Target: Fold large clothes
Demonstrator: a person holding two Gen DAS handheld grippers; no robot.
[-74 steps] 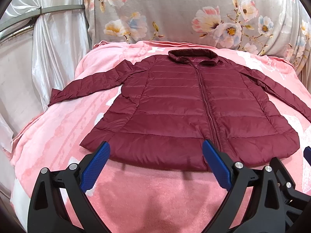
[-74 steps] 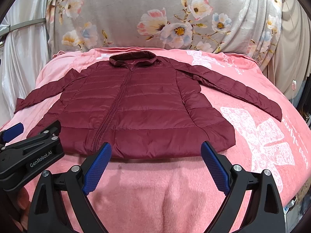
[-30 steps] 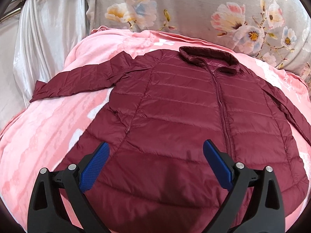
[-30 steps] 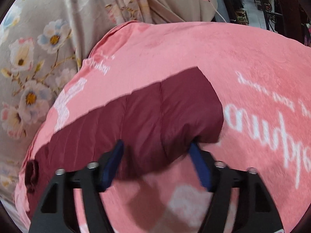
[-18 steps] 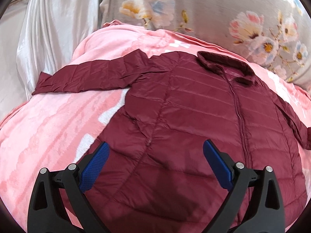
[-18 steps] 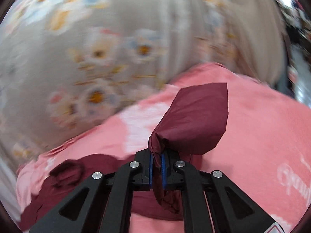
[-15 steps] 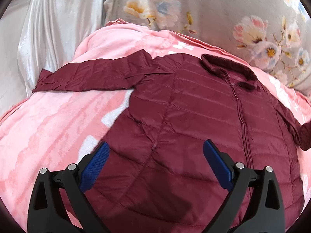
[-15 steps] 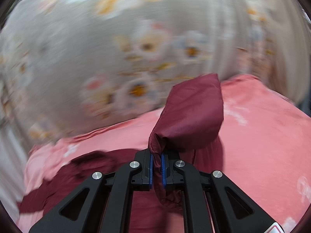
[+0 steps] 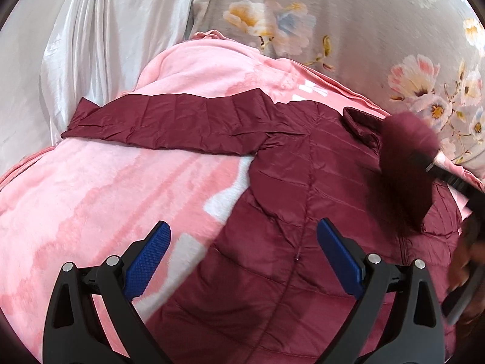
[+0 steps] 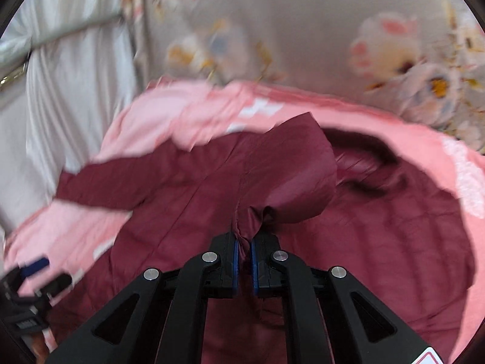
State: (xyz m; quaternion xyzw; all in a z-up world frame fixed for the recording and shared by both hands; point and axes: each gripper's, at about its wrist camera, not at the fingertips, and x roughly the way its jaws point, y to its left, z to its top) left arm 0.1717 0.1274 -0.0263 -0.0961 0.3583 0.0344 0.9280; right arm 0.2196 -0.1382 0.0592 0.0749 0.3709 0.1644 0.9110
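Pinching a bunched cuff of sleeve [image 10: 291,179] between their blue pads, the right tongs [image 10: 244,253] are clamped shut on the fabric and hold it above the dark red quilted puffer jacket [image 9: 303,242]. The left tongs [image 9: 242,261] hang with their jaws wide apart and empty over the jacket's lower side panel, touching nothing. The jacket lies front-up and zipped on a pink plush blanket [image 9: 106,188] covering the bed, its other sleeve [image 9: 169,121] stretched flat toward the silvery curtain [image 9: 100,30]. Thin, slick shell and light padding suggest it will slide and puff back up when folded, so cuffs, hem corners and shoulder seams look like the surest holds. White lettering on the blanket [image 10: 257,109] is too blurred to read. Farthest back hangs a grey floral cloth [image 9: 333,15].
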